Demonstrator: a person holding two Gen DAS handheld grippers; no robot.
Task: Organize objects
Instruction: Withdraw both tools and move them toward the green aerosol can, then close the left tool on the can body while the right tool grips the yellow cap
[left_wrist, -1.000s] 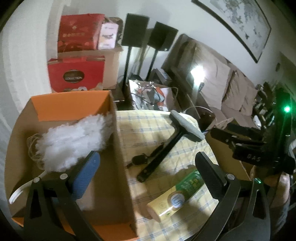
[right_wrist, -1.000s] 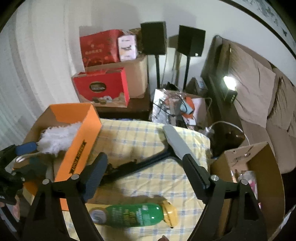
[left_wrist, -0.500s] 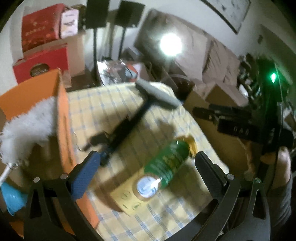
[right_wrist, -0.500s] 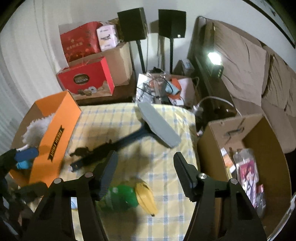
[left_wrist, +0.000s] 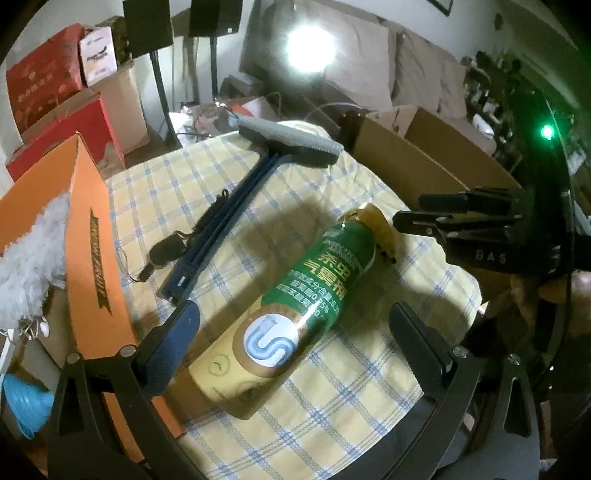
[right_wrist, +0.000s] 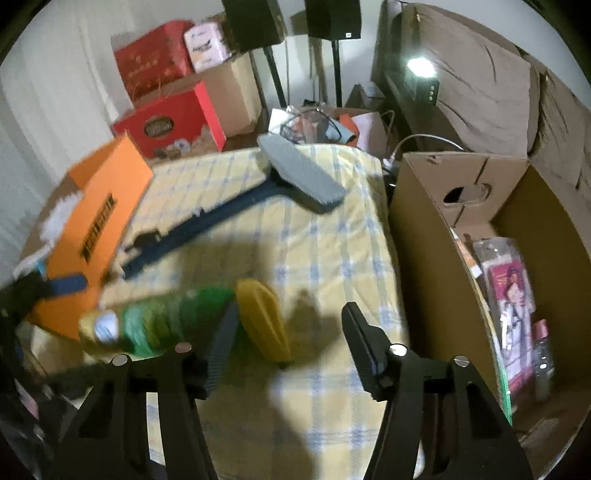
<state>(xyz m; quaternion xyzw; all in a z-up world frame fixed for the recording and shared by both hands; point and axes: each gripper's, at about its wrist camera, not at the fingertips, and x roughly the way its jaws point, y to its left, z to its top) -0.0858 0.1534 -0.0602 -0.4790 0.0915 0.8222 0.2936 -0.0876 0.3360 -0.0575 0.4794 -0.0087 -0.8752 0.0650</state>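
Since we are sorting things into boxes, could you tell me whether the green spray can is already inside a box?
No, the green spray can lies on its side on the checked tablecloth, outside the orange box.

From my left wrist view, the spray can lies on the tablecloth at centre; the brush lies at eleven o'clock from it, an open box at nine, a carton at two.

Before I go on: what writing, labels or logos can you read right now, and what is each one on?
"BAS": on the right gripper body, cut off at the frame edge.
Blue S-shaped logo: base end of the green spray can.
White Chinese characters on the can's side: not reliably readable.
Black lettering on the orange box: too stylised and blurred.
Red boxes: print too small.
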